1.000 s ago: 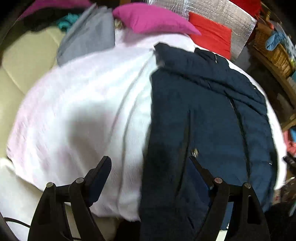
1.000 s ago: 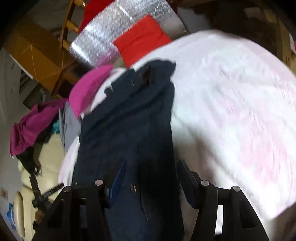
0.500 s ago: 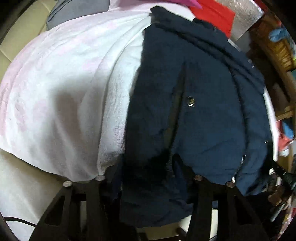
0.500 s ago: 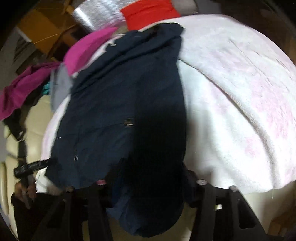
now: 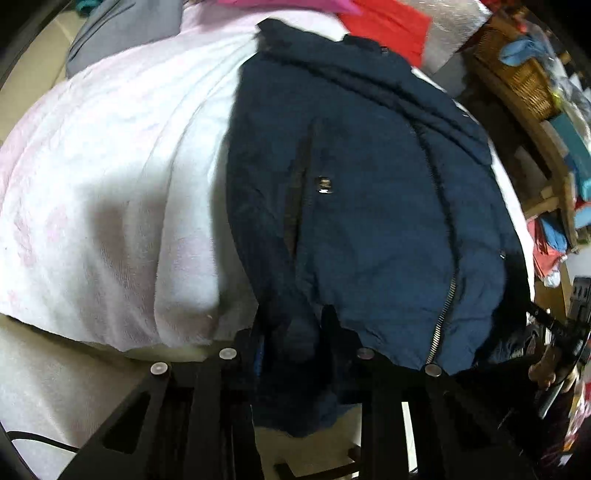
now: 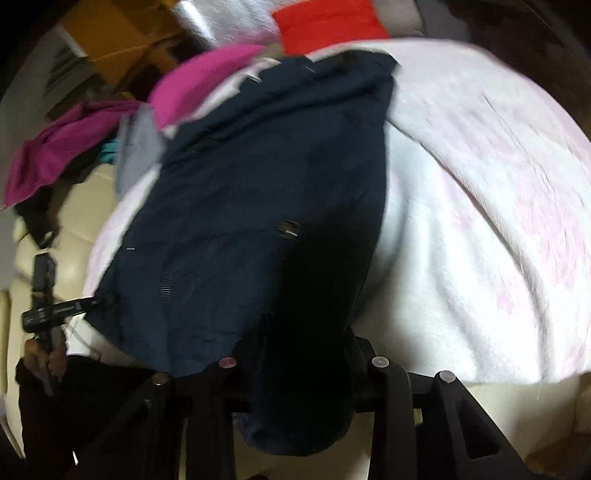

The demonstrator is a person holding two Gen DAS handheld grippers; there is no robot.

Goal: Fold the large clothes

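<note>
Scene: we stand over a navy jacket spread on a pale pink fleece blanket, both grippers at its near hem.
Just changed: a second ago both pairs of fingers stood wide above the cloth — now we have dropped them onto the hem, and the jacket fills more of each view.
Left gripper: its fingers are closing, a thick bunch of the hem's left corner between them.
Right gripper: closing too, the dark right corner of the hem gathered between its fingers.
What it means: we judge the two-corner grasp is nearly set, so lifting the hem toward the collar looks to be the first fold.
Materials: the jacket is padded, matte and soft-creased, with a metal zip along one front edge and a small metal snap; the blanket is plush, in long ridges.
Surroundings: a magenta cushion and a red cloth lie beyond the collar.
</note>
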